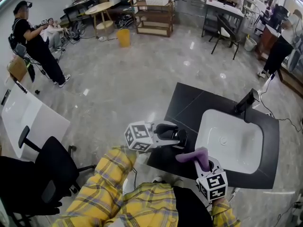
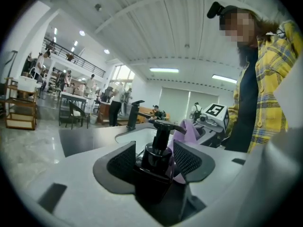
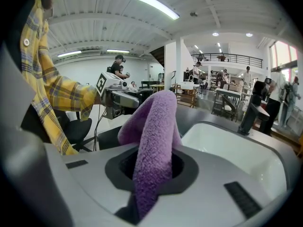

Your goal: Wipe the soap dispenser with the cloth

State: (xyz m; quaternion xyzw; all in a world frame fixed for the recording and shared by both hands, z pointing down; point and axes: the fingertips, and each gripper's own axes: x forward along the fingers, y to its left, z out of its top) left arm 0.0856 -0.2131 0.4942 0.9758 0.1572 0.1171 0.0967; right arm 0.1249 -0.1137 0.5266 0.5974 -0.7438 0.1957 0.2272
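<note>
- While the left tongs [image 1: 182,138] are standing wide around the black soap dispenser [image 2: 152,162] at the bench's [image 1: 189,103] near left edge,
- the right tongs [image 3: 154,167] are pinching the purple cloth [image 3: 158,122] just to its right.

Right hand-held gripper [image 3: 152,167] clamps folded purple cloth [image 3: 158,126]; white sink [image 3: 236,150] beyond.

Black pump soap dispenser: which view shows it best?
Left gripper view. The black pump soap dispenser stands close and centred between the left gripper's jaws, pump head and nozzle clear. Head view: only a small dark shape at that gripper. Right gripper view: the purple fleecy cloth in the right gripper fills the middle; no dispenser visible.
</note>
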